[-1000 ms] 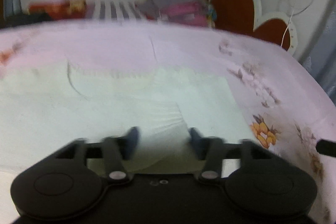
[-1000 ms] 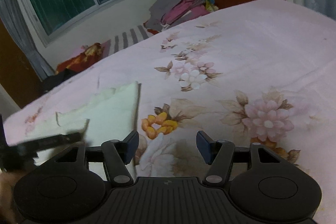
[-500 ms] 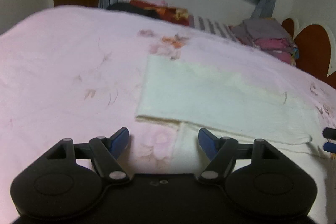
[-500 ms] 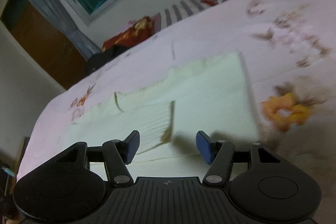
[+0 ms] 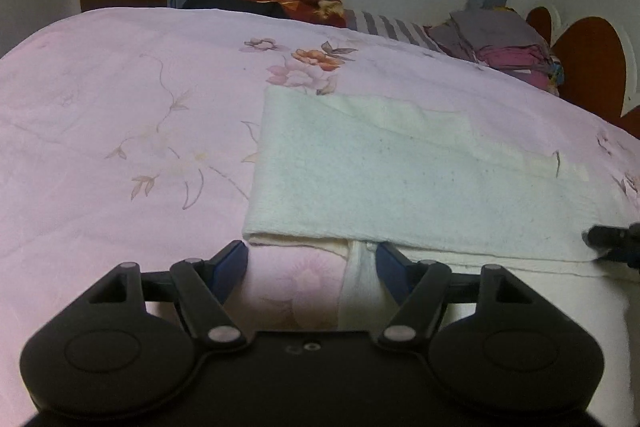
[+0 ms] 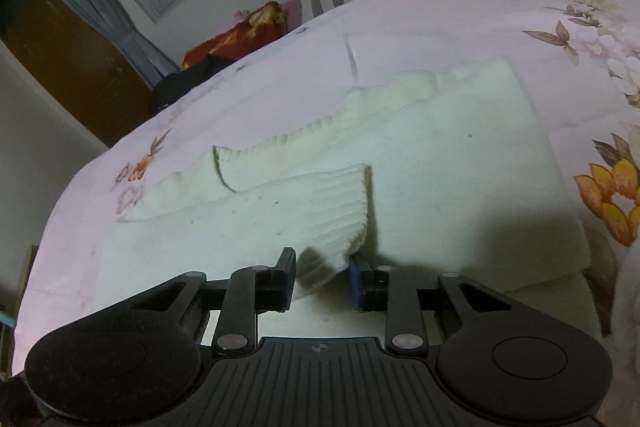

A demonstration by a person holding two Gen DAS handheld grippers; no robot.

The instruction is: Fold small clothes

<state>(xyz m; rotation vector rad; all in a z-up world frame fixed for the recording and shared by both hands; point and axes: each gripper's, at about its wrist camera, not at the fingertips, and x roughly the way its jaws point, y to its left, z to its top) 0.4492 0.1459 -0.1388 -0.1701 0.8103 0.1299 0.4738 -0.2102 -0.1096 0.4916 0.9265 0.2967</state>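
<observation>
A cream-white knit garment [image 5: 400, 183] lies partly folded on the pink floral bedsheet [image 5: 120, 147]. In the left wrist view my left gripper [image 5: 312, 267] is open and empty, just short of the garment's near folded edge. In the right wrist view the same garment [image 6: 440, 167] shows a ribbed cuff [image 6: 336, 211] folded over its middle. My right gripper [image 6: 322, 275] has its jaws narrowed around the cuff's near corner, which sits between the fingers. The right gripper's tips also show at the far right of the left wrist view [image 5: 612, 241].
A pile of folded grey and pink clothes [image 5: 504, 43] sits at the far side of the bed by the red heart-shaped headboard [image 5: 592, 67]. Red and dark bedding [image 5: 280, 3] lies under the window. A brown door [image 6: 68, 59] stands at the left.
The left gripper has settled closer to the garment's near edge, still open. The right gripper has come down onto the ribbed cuff and its jaws have narrowed around the corner.
</observation>
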